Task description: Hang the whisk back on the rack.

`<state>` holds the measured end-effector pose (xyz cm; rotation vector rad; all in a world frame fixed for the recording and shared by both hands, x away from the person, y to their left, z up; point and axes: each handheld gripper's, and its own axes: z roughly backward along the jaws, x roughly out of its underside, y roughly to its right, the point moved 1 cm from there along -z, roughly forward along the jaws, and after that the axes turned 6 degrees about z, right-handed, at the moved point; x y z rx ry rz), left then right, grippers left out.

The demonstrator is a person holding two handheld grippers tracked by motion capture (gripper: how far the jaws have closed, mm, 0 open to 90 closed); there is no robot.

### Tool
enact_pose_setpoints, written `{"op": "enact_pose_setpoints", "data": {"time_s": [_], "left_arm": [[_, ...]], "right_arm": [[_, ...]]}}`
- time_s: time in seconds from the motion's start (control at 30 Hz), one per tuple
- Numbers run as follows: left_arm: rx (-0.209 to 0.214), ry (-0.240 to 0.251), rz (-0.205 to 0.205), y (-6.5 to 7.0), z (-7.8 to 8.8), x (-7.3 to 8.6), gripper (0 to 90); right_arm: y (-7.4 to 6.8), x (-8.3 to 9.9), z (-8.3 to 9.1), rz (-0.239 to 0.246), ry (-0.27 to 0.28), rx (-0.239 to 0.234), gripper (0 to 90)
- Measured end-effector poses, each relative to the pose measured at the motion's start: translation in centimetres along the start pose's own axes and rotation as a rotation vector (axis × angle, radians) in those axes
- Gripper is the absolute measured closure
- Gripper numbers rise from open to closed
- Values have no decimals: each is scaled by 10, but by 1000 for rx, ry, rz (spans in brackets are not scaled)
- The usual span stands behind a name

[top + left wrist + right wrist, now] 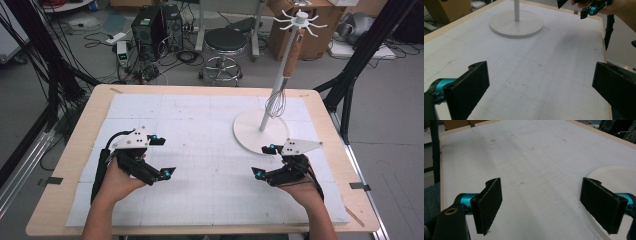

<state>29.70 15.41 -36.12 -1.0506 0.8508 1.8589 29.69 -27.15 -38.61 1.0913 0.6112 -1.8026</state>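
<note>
Clearly my right gripper [264,161] sits nearer the whisk [276,102], which hangs upright from the white stand [248,134] just beyond it; my left gripper [163,156] waits well apart. Both pairs of jaws gape wide, empty.

The stand's pole [516,10] is cut off by the top edge in the left gripper view; its round base [621,173] is clipped at the right edge of the right gripper view.
</note>
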Motion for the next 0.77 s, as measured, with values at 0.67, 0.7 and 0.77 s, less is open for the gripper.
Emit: {"op": "enact_pose_setpoints", "data": {"time_s": [0.67,0.7,0.77], "left_arm": [[-15,-26,12,-4,-3,6,16],[-14,-28,13,-5,-3,7,17],[-9,-25,14,-4,-3,6,16]], "right_arm": [[0,1,0,-3,-14,7,174],[0,1,0,1,-13,7,173],[-1,1,1,-2,-12,7,174]]}}
